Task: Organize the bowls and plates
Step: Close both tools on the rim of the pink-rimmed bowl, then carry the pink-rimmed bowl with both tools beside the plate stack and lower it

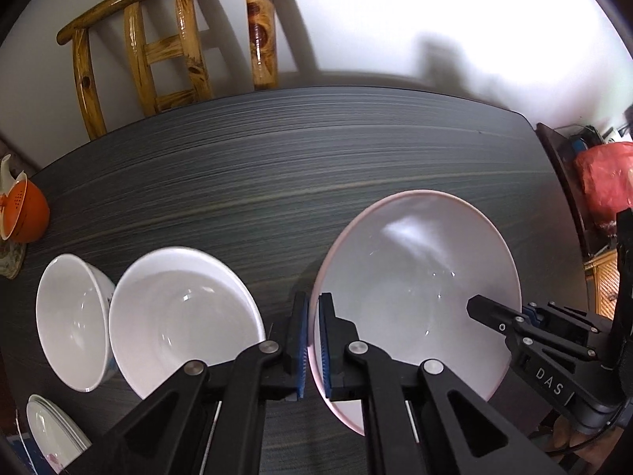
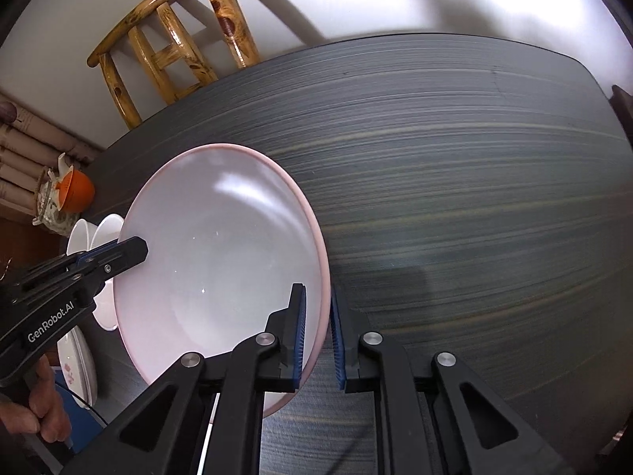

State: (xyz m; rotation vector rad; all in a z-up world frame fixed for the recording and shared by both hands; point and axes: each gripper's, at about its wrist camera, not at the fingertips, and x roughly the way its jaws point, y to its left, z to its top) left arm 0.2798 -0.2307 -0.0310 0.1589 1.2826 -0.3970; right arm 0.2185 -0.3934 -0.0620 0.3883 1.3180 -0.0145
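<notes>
While both grippers pinch opposite rims of the large pink-edged bowl (image 1: 415, 277) above the dark wood-grain table (image 1: 277, 182), only the left wrist view shows two glossy white bowls (image 1: 182, 316) touching side by side at the table's left. The left gripper (image 1: 314, 340) clamps the bowl's left rim between blue ribbed pads; the right gripper (image 2: 318, 340) clamps the right rim. Stacked floral plates (image 2: 77, 368) show clearest in the right wrist view. A varnished wooden chair (image 1: 174, 39) stands behind.
</notes>
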